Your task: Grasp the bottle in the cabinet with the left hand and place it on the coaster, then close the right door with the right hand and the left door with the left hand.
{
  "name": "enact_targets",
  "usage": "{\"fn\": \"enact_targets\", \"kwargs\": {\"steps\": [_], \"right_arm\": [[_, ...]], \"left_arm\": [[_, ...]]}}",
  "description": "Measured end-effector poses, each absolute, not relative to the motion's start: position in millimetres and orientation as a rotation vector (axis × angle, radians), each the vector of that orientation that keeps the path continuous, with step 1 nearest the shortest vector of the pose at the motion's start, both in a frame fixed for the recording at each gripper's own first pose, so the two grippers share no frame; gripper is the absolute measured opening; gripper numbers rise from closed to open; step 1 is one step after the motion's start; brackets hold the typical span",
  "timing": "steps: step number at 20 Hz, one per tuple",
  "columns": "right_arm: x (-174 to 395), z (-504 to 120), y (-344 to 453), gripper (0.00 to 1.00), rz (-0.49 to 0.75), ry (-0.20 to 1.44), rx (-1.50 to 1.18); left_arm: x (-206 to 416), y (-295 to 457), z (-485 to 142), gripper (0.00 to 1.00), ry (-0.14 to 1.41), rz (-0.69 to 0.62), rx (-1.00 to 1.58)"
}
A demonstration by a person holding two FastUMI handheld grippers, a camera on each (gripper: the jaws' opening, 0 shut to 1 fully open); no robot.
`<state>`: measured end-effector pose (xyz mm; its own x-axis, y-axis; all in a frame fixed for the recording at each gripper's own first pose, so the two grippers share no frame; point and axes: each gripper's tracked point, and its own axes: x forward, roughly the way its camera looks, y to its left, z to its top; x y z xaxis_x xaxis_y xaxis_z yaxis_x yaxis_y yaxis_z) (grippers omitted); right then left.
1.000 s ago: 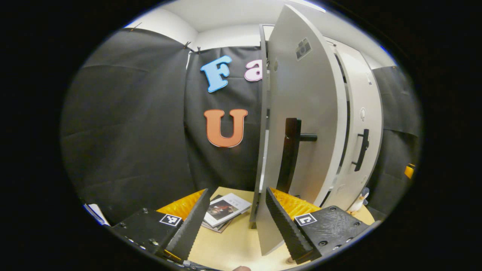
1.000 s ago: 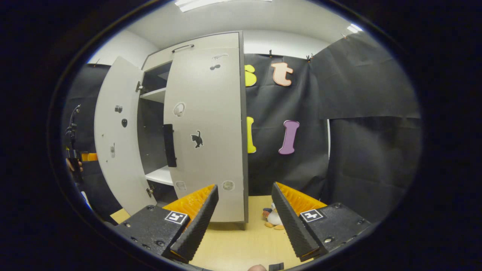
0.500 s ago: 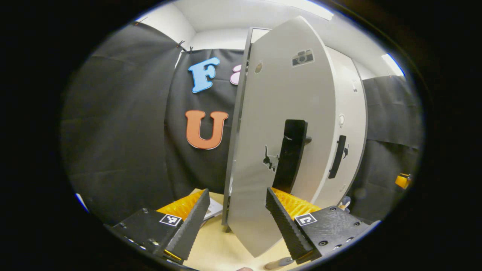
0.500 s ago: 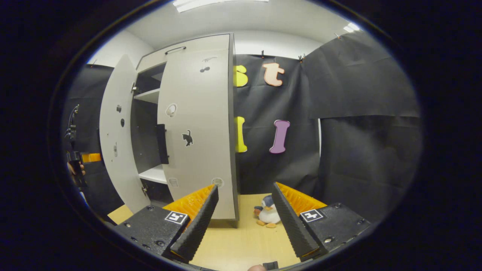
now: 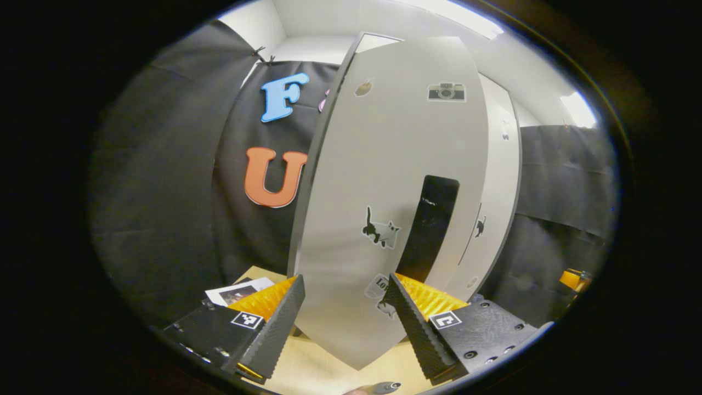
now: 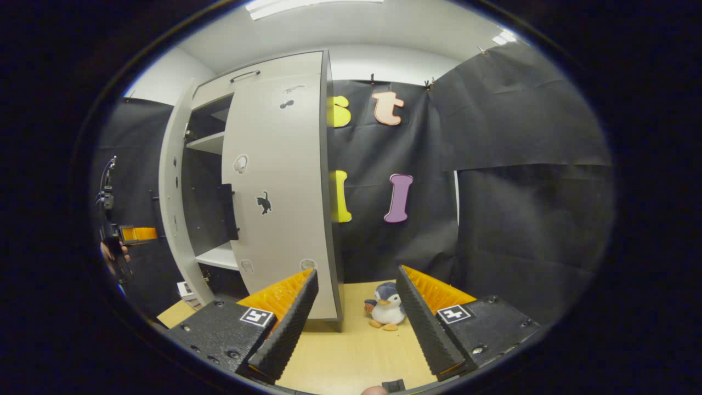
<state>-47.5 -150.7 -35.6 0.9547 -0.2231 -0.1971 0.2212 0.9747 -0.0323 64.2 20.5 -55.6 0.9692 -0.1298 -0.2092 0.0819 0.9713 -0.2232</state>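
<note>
A: Closing the left door (image 5: pixel 378 219), then? Its face stands close ahead in the left gripper view, where a second ago it was nearly edge-on with the shelves' gap beside it.

B: Yes, it has swung well in. In the right gripper view the gap between it (image 6: pixel 171 219) and the right door (image 6: pixel 279 208) is narrower than it was, though a shelf (image 6: pixel 215 257) can be seen through it.

A: What has the left gripper (image 5: pixel 343 323) got hold of?

B: Nothing. Its fingers are spread wide, the door's lower corner between them and the black handle (image 5: pixel 430 230) just above the right finger (image 5: pixel 419 329). Whether a finger touches the panel I cannot tell.

A: And the right gripper (image 6: pixel 356 323)?

B: Spread wide too, empty, over the table (image 6: pixel 351 356), with a toy penguin (image 6: pixel 385 312) at the far side between its fingers. Its door looks closed.

A: The bottle?

B: I can pick out neither bottle nor coaster. A dark rounded cap at the near bottom edge of the left gripper view may be it; too little shows. The shelf I can see is bare, so I judge that step done.

A: So what remains?

B: Pushing the left door home. It is nearly there.
</note>
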Motion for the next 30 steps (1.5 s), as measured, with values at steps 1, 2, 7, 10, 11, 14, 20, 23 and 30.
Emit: {"fn": "enact_targets", "kwargs": {"steps": [1, 2, 7, 10, 11, 14, 20, 23, 30], "right_arm": [[-47, -34, -150, 0.94, -0.225, 0.197, -0.01], [-48, -33, -149, 0.89, -0.225, 0.193, -0.008], [-46, -21, -137, 0.94, -0.195, 0.167, -0.011], [-40, -8, -131, 0.94, -0.18, 0.14, -0.012], [-38, -3, -129, 0.94, -0.175, 0.13, -0.012], [-37, 12, -119, 0.94, -0.156, 0.095, -0.008], [-45, 44, -109, 0.94, -0.146, 0.034, -0.039], [-45, 64, -108, 0.94, -0.144, -0.004, -0.043], [-40, 99, -99, 0.91, -0.126, -0.065, -0.076]], "left_arm": [[66, 17, -55, 1.0, 0.225, -0.112, -0.198], [67, 14, -55, 1.0, 0.224, -0.116, -0.183], [66, 3, -41, 1.0, 0.191, -0.132, -0.146], [60, 2, -29, 1.0, 0.168, -0.115, -0.102], [58, 1, -24, 1.0, 0.16, -0.113, -0.095], [52, -3, -9, 1.0, 0.134, -0.125, -0.112], [30, 26, 29, 1.0, 0.121, -0.028, -0.069], [21, 39, 60, 1.0, 0.052, 0.041, 0.034], [1, 46, 98, 1.0, 0.012, 0.051, -0.075]]}}
